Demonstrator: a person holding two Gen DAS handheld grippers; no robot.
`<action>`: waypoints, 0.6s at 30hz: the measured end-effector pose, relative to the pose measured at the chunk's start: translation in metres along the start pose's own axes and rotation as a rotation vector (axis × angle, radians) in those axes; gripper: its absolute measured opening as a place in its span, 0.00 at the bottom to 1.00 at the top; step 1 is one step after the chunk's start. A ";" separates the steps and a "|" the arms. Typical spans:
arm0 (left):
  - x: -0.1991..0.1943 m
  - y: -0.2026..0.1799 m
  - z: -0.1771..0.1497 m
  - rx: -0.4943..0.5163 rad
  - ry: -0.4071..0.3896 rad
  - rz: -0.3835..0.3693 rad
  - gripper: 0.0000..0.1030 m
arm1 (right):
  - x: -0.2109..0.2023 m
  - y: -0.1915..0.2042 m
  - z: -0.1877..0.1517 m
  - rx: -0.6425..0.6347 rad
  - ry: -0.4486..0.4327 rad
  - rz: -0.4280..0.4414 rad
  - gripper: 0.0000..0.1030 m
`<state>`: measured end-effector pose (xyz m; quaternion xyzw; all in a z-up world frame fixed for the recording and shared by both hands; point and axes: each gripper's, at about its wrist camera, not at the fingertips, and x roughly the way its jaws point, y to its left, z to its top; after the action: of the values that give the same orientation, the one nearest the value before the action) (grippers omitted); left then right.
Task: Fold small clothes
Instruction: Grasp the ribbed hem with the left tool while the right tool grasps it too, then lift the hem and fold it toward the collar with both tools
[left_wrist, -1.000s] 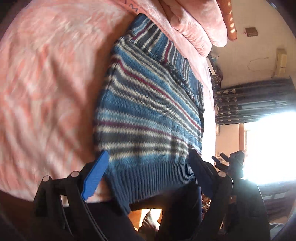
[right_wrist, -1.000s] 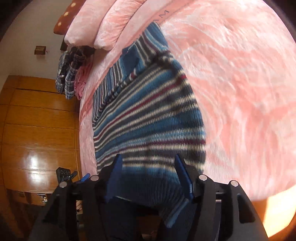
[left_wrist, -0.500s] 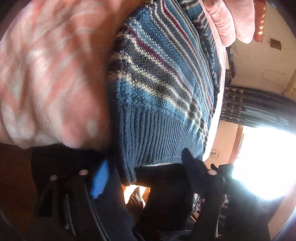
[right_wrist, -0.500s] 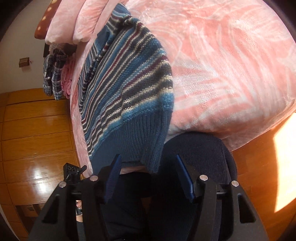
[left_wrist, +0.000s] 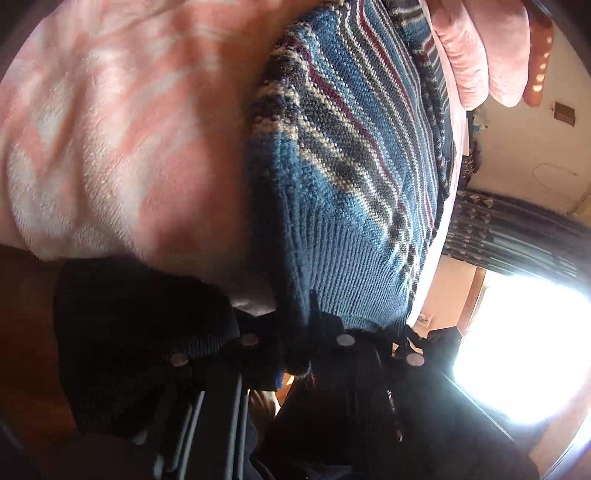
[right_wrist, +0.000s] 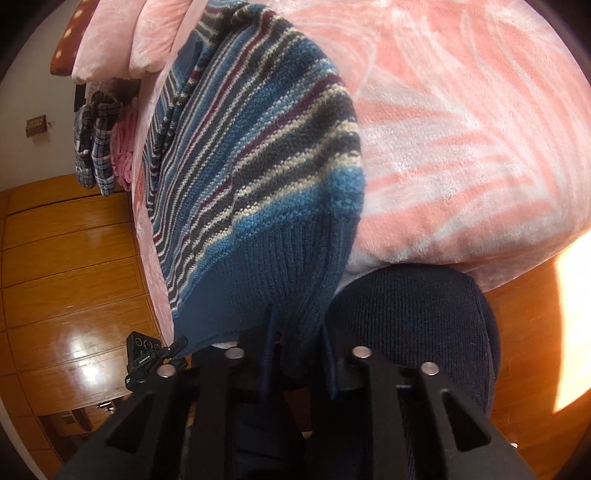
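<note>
Pink fleece bedding (right_wrist: 461, 147) covers a bed, and a striped knit sweater (right_wrist: 258, 166) lies flat on it with its dark-blue ribbed hem hanging over the near edge. The right wrist view shows a glossy wooden floor (right_wrist: 66, 288) at the left, plaid clothes (right_wrist: 92, 147) hanging near the bed's far end, and a dark ribbed trouser knee (right_wrist: 413, 317) pressed against the mattress. The left wrist view shows instead a patterned dark curtain (left_wrist: 517, 229) and a bright window (left_wrist: 524, 350) at the right, with pink pillows (left_wrist: 480, 48) at the top.

The sweater is banded in blue, grey, cream and maroon, its knit loose and coarse, the hem plain and ribbed. The right gripper (right_wrist: 299, 354) is clenched on one corner of the hem, the fabric bunched between its fingers. The left gripper (left_wrist: 295, 347) is clenched on the other hem corner, though deep shadow hides much of its fingers.
</note>
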<state>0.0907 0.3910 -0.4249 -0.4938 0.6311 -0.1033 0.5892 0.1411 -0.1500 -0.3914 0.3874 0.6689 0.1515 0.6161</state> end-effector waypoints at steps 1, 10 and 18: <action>-0.005 0.000 -0.002 -0.002 -0.014 -0.018 0.07 | -0.003 0.000 -0.002 -0.011 -0.009 -0.002 0.09; -0.056 -0.028 -0.027 0.018 -0.124 -0.224 0.06 | -0.061 0.019 -0.021 -0.061 -0.113 0.187 0.07; -0.093 -0.088 -0.020 0.088 -0.193 -0.302 0.05 | -0.099 0.069 0.001 -0.139 -0.176 0.264 0.07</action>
<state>0.1010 0.4080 -0.2964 -0.5643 0.4851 -0.1704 0.6459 0.1591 -0.1744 -0.2745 0.4404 0.5435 0.2425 0.6722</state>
